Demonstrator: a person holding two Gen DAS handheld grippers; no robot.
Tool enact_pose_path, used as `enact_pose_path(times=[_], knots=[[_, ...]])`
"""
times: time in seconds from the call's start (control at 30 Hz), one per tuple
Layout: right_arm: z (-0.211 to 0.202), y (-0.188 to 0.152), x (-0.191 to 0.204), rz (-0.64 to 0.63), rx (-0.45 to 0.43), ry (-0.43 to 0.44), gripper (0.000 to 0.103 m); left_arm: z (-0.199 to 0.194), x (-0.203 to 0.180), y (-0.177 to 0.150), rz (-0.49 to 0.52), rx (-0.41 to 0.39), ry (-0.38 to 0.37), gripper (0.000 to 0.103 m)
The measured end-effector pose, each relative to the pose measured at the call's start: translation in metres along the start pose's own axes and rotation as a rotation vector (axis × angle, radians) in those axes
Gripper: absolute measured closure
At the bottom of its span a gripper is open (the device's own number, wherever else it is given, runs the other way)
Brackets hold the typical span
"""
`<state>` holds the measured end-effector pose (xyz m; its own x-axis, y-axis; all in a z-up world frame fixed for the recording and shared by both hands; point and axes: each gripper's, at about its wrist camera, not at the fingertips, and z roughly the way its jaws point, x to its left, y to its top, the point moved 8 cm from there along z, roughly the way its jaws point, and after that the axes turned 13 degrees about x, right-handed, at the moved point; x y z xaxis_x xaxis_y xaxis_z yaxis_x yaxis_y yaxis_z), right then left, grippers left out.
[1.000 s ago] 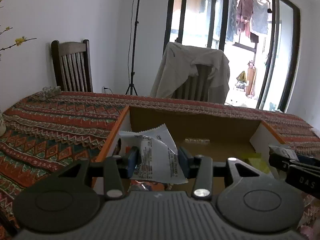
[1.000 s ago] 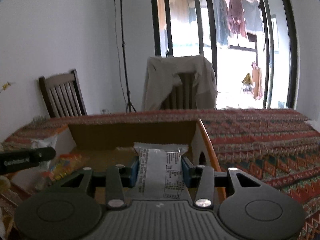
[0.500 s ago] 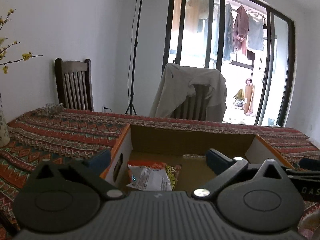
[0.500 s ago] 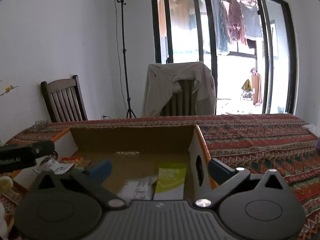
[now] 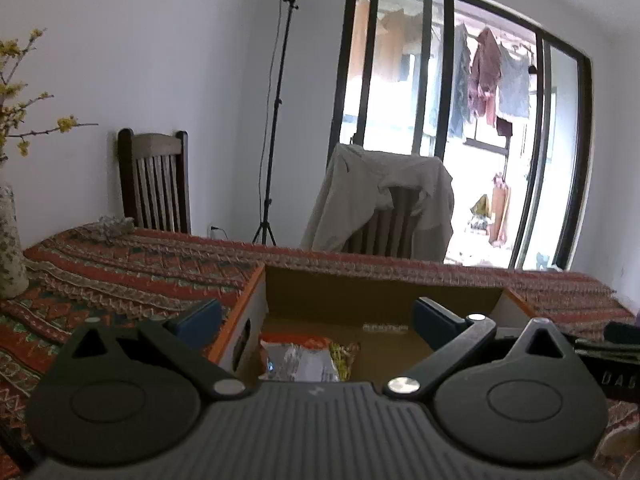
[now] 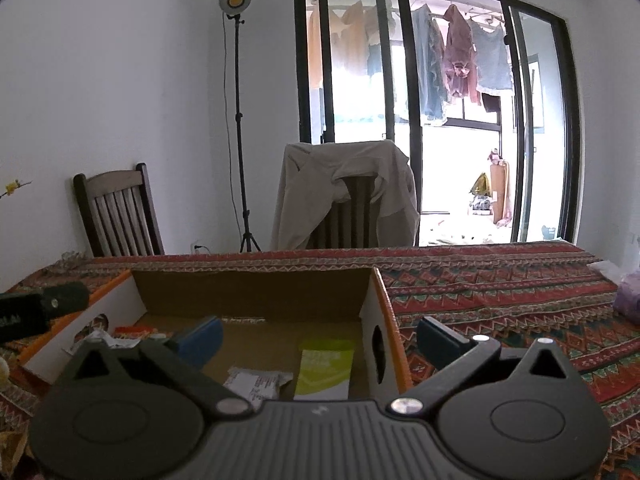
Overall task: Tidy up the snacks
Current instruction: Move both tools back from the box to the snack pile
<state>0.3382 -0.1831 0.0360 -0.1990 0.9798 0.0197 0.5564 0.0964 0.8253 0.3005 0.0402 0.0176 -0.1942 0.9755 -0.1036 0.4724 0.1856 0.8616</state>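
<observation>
Both grippers hang spread and empty over the cardboard box (image 6: pixel 256 296). The left gripper (image 5: pixel 316 316) has an orange snack packet (image 5: pixel 300 356) just below it. The right gripper (image 6: pixel 318 334) has a green packet (image 6: pixel 324 372) near-right, long axis running away.

Patterned tablecloth (image 6: pixel 500 292) covers the table. Behind its far edge: wooden chair (image 6: pixel 116 216) toward the left, light stand (image 6: pixel 238 120) against the wall, second chair with a beige jacket (image 6: pixel 344 192) draped over it. Sliding glass door (image 6: pixel 432 120) behind, laundry (image 6: pixel 456 56) hanging outside; vase (image 5: pixel 10 240) with yellow-flowered branches (image 5: pixel 16 92) at the table's left edge.
</observation>
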Motion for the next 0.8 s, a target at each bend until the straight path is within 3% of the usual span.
enact_pose_path(times=[0.37, 0.8], knots=[[-0.044, 0.012, 0.003, 0.001, -0.039, -0.006, 0.000, -0.047, 0.007, 0.017, -0.070, -0.033, -0.019, 0.000], [-0.098, -0.032, 0.004, -0.051, -0.007, -0.002, 0.000, -0.099, 0.020, -0.019, -0.024, -0.007, -0.032, 0.000]])
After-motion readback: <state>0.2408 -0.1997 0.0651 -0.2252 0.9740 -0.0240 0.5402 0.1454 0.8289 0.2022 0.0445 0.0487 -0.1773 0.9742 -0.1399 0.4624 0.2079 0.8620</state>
